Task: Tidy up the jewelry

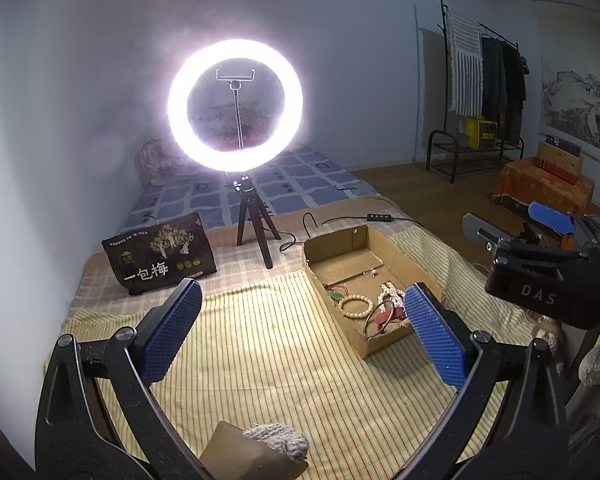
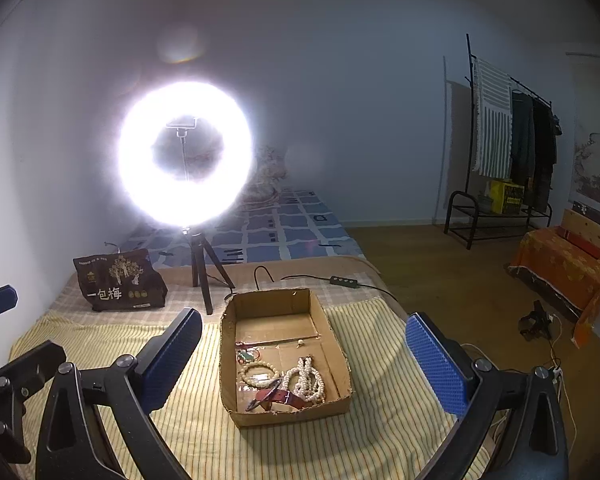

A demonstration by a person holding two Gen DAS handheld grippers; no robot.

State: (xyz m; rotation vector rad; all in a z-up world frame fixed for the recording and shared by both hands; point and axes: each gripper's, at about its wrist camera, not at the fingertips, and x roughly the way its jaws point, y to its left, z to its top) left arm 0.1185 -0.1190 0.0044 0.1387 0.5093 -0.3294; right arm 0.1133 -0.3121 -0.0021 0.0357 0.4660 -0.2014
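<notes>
A shallow cardboard box lies on the striped cloth and holds the jewelry. Inside are a cream bead bracelet, a white pearl strand, a red-brown strap with a buckle, a dark bangle and a green pendant on a red cord. My right gripper hovers short of the box, open and empty. My left gripper stands open to the left of the box, nothing between its blue pads. The bracelet and pearls show beside its right finger.
A lit ring light on a small tripod stands behind the box, its cable and switch trailing right. A black snack bag sits at the back left. Beyond are a bed, a clothes rack and an orange-draped box on the wooden floor.
</notes>
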